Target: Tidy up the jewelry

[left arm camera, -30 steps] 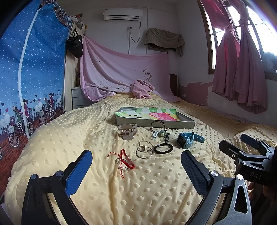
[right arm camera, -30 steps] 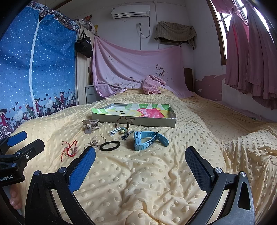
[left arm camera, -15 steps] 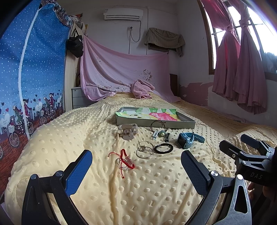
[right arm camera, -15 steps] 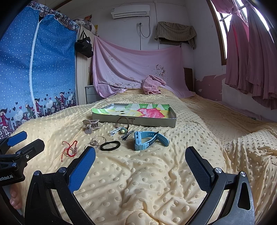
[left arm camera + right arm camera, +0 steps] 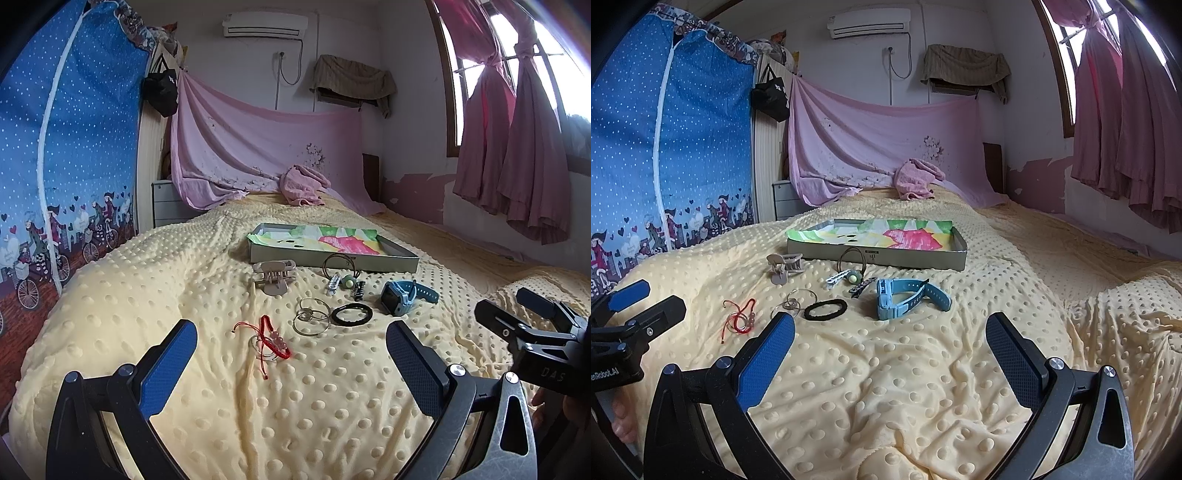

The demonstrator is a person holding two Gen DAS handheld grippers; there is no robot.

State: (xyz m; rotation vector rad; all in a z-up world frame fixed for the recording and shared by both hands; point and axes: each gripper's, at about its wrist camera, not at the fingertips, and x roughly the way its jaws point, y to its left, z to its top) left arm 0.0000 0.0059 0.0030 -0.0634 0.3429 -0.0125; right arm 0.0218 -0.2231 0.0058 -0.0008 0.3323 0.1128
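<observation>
A shallow grey tray (image 5: 332,258) (image 5: 875,256) with a colourful lining lies on the yellow dotted blanket. In front of it lie a beige claw clip (image 5: 275,277) (image 5: 785,267), a thin hair tie (image 5: 338,262), small clips (image 5: 334,284), silver rings (image 5: 312,319) (image 5: 794,301), a black hair band (image 5: 351,314) (image 5: 825,309), a blue watch (image 5: 404,297) (image 5: 905,299) and a red cord bracelet (image 5: 267,338) (image 5: 740,317). My left gripper (image 5: 291,362) is open and empty, just short of the bracelet. My right gripper (image 5: 890,349) is open and empty, short of the watch.
The bed's yellow blanket (image 5: 295,406) fills the foreground. A blue printed wardrobe (image 5: 66,147) stands on the left, pink curtains (image 5: 517,147) on the right, and a pink sheet (image 5: 258,155) hangs at the back.
</observation>
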